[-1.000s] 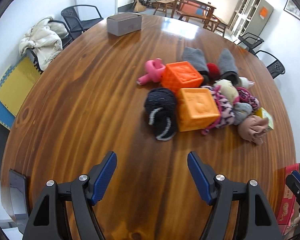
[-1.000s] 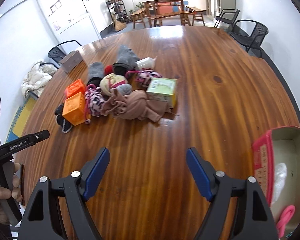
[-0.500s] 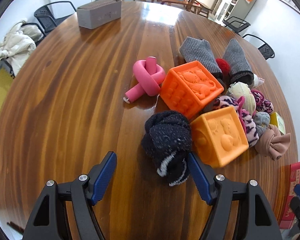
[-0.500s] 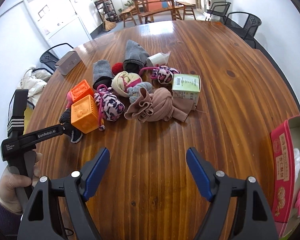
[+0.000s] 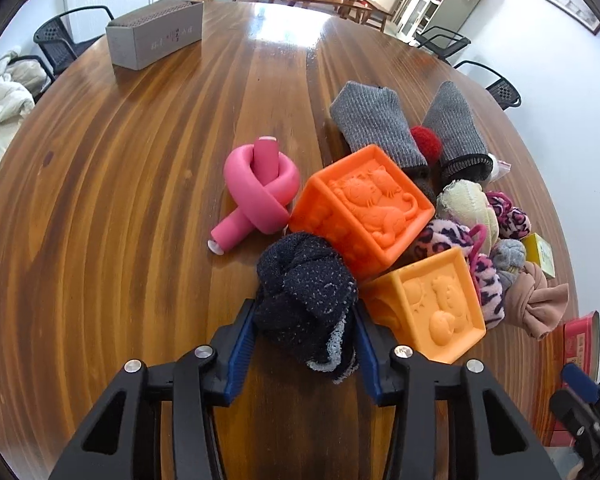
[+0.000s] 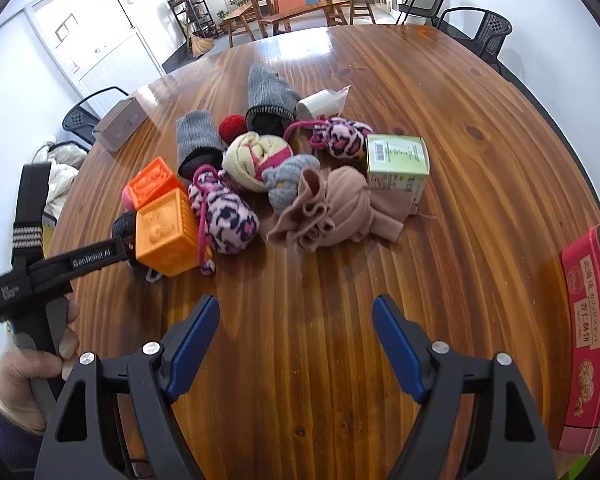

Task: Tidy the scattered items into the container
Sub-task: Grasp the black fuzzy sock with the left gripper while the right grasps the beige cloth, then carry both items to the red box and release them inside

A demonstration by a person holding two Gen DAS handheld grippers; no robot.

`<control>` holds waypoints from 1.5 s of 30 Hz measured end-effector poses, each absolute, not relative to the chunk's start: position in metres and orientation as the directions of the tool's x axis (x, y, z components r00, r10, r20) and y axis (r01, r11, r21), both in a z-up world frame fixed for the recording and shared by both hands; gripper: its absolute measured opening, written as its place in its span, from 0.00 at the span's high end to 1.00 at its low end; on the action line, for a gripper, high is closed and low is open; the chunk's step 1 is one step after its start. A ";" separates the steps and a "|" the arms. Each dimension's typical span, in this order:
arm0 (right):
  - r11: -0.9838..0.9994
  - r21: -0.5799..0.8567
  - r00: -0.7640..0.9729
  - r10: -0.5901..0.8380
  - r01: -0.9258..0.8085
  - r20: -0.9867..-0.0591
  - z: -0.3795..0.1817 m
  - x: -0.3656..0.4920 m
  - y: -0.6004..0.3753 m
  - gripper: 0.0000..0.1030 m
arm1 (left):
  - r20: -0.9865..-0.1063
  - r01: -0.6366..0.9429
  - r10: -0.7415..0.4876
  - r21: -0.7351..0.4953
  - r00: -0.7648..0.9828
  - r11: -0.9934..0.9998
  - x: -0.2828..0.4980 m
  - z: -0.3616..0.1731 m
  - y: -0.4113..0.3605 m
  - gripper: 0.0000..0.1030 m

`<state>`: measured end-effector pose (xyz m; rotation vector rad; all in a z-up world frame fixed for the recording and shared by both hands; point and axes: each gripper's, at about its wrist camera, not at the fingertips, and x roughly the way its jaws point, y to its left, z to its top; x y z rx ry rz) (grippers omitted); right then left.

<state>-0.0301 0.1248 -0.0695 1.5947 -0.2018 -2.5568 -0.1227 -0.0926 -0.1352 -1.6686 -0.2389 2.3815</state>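
A pile of items lies on the round wooden table (image 5: 120, 184). My left gripper (image 5: 304, 320) has closed on the dark navy knotted sock (image 5: 304, 292), which rests on the table beside the light orange cube (image 5: 432, 308). A darker orange cube (image 5: 364, 204) and a pink knotted tube (image 5: 260, 192) lie just behind. My right gripper (image 6: 296, 320) is open and empty above bare table, in front of the beige knotted cloth (image 6: 328, 212). The red container (image 6: 588, 320) stands at the right edge and also shows in the left wrist view (image 5: 580, 344).
Grey socks (image 5: 376, 124), a red pom-pom (image 5: 426, 140), leopard-print socks (image 6: 224, 212), a cream sock ball (image 6: 256, 160) and a green box (image 6: 396, 160) fill the pile. A grey box (image 5: 156, 36) stands at the far side. Chairs ring the table.
My left gripper moved forward to the pile and its jaws closed on the navy sock. My right gripper moved a little closer to the pile and stayed open.
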 end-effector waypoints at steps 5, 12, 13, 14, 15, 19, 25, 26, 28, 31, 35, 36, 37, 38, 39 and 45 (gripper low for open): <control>-0.984 0.177 -0.479 -0.152 -0.006 -0.865 -0.058 -0.041 0.134 0.20 | -0.887 -0.095 0.277 -0.260 -0.369 -0.961 -0.112 -0.121 -0.098 0.56; -0.977 0.201 -0.500 -0.142 -0.065 -0.854 -0.061 -0.074 0.148 0.20 | -0.876 -0.062 0.274 -0.272 -0.396 -0.960 -0.095 -0.103 -0.126 0.56; -0.978 0.198 -0.499 -0.138 -0.068 -0.855 -0.063 -0.078 0.147 0.20 | -0.876 -0.057 0.273 -0.273 -0.399 -0.960 -0.091 -0.100 -0.129 0.56; -0.979 0.192 -0.496 -0.131 -0.074 -0.859 -0.067 -0.084 0.147 0.20 | -0.875 -0.055 0.271 -0.273 -0.401 -0.961 -0.089 -0.097 -0.129 0.56; -0.980 0.185 -0.490 -0.124 -0.078 -0.863 -0.070 -0.089 0.146 0.20 | -0.875 -0.052 0.268 -0.271 -0.403 -0.961 -0.086 -0.094 -0.128 0.56; -0.983 0.158 -0.446 -0.102 -0.090 -0.889 -0.091 -0.107 0.142 0.20 | -0.871 -0.045 0.265 -0.271 -0.413 -0.961 -0.080 -0.088 -0.140 0.56; -0.978 0.194 -0.380 -0.150 -0.081 -0.913 -0.117 -0.119 0.142 0.38 | -0.870 -0.048 0.259 -0.264 -0.419 -0.963 -0.070 -0.082 -0.125 0.56; -0.978 0.195 -0.385 -0.151 -0.078 -0.910 -0.116 -0.118 0.142 0.40 | -0.870 -0.049 0.258 -0.262 -0.419 -0.964 -0.070 -0.082 -0.122 0.56; -0.979 0.193 -0.385 -0.155 -0.063 -0.910 -0.114 -0.114 0.141 0.41 | -0.871 -0.055 0.257 -0.259 -0.419 -0.964 -0.065 -0.080 -0.117 0.56; -0.976 0.212 -0.389 -0.178 -0.046 -0.904 -0.108 -0.105 0.144 0.42 | -0.870 -0.065 0.259 -0.255 -0.420 -0.965 -0.057 -0.075 -0.108 0.56; -0.970 0.240 -0.412 -0.206 -0.031 -0.887 -0.093 -0.086 0.155 0.42 | -0.866 -0.096 0.269 -0.252 -0.422 -0.963 -0.049 -0.066 -0.089 0.56; -0.969 0.244 -0.422 -0.209 -0.029 -0.882 -0.088 -0.081 0.158 0.42 | -0.864 -0.109 0.276 -0.253 -0.421 -0.961 -0.047 -0.064 -0.082 0.56; -0.969 0.247 -0.435 -0.212 -0.025 -0.875 -0.081 -0.074 0.164 0.42 | -0.863 -0.119 0.281 -0.254 -0.420 -0.960 -0.046 -0.062 -0.077 0.56; -0.968 0.250 -0.446 -0.213 -0.025 -0.869 -0.076 -0.069 0.170 0.42 | -0.861 -0.136 0.288 -0.254 -0.419 -0.958 -0.044 -0.059 -0.068 0.56; -0.967 0.254 -0.460 -0.214 -0.027 -0.862 -0.069 -0.062 0.178 0.42 | -0.859 -0.149 0.294 -0.254 -0.419 -0.956 -0.042 -0.057 -0.061 0.56; -0.960 0.272 -0.517 -0.201 -0.063 -0.832 -0.035 -0.031 0.225 0.42 | -0.850 -0.245 0.339 -0.257 -0.403 -0.935 -0.031 -0.045 -0.007 0.56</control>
